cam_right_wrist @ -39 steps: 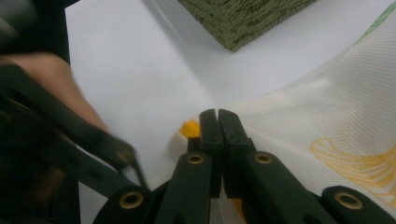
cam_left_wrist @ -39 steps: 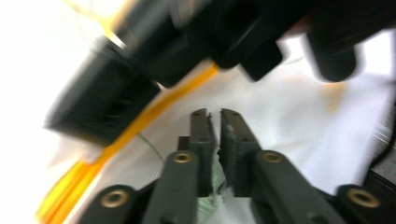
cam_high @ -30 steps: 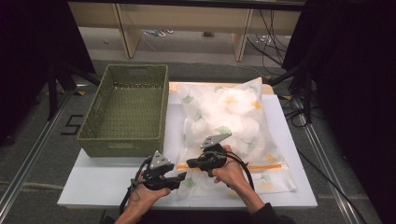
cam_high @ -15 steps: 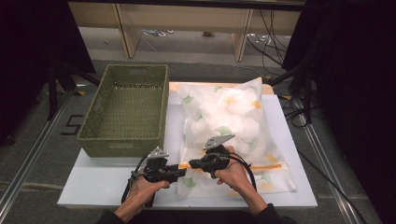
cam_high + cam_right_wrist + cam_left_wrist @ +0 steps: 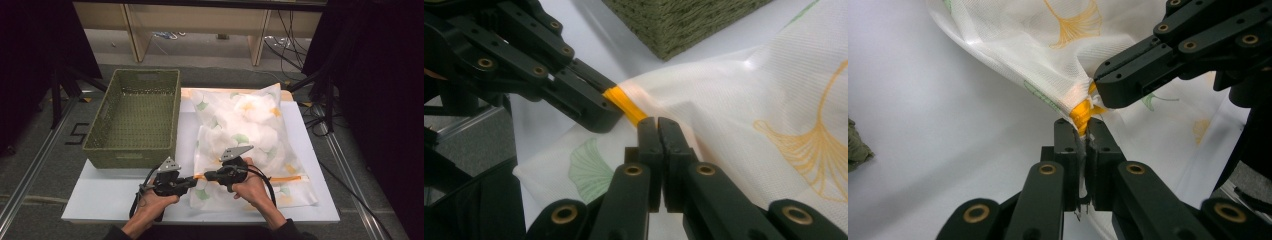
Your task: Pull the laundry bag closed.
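A white mesh bag (image 5: 245,135) printed with ginkgo leaves and stuffed with white items lies on the white board. An orange zipper (image 5: 280,179) runs across its near end. My left gripper (image 5: 192,181) has just been closing and now pinches the zipper's left end (image 5: 1082,111) and the mesh around it. My right gripper (image 5: 208,175) is shut on the bag's zipper seam right beside it, the tips almost touching. In the right gripper view, my right gripper (image 5: 657,127) clamps the fabric just past the orange strip (image 5: 624,102), with the left gripper (image 5: 594,107) across from it.
A green woven basket (image 5: 135,115) stands on the left of the white board (image 5: 110,200), close to the bag's left side. Dark frame rails and cables run along both sides of the board. Wooden shelving stands at the back.
The left gripper's jaws have closed onto the orange zipper end at the bag's near left corner. The right gripper has kept its hold and barely moved.
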Demonstrator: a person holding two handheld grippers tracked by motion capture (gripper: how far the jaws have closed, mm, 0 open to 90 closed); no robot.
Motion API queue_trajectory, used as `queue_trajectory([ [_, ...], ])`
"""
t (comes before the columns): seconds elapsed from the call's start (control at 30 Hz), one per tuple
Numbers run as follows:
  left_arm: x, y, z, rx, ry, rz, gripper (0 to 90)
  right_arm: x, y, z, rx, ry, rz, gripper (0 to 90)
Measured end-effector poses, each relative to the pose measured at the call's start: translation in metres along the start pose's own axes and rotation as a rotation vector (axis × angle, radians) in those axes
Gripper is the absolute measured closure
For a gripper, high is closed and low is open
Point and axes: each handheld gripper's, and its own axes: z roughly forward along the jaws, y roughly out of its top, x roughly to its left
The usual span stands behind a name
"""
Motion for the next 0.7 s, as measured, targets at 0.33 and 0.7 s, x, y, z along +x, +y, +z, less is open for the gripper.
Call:
queue_trajectory([
  [0.33,-0.004,0.001,-0.002,0.016,0.015,0.053,84.7,-0.007,-0.01,-0.01,0.002,-0.026,0.025,90.0],
  [0.7,-0.004,0.001,-0.006,0.018,0.028,0.077,84.7,-0.015,-0.021,-0.024,-0.006,-0.067,0.041,90.0],
])
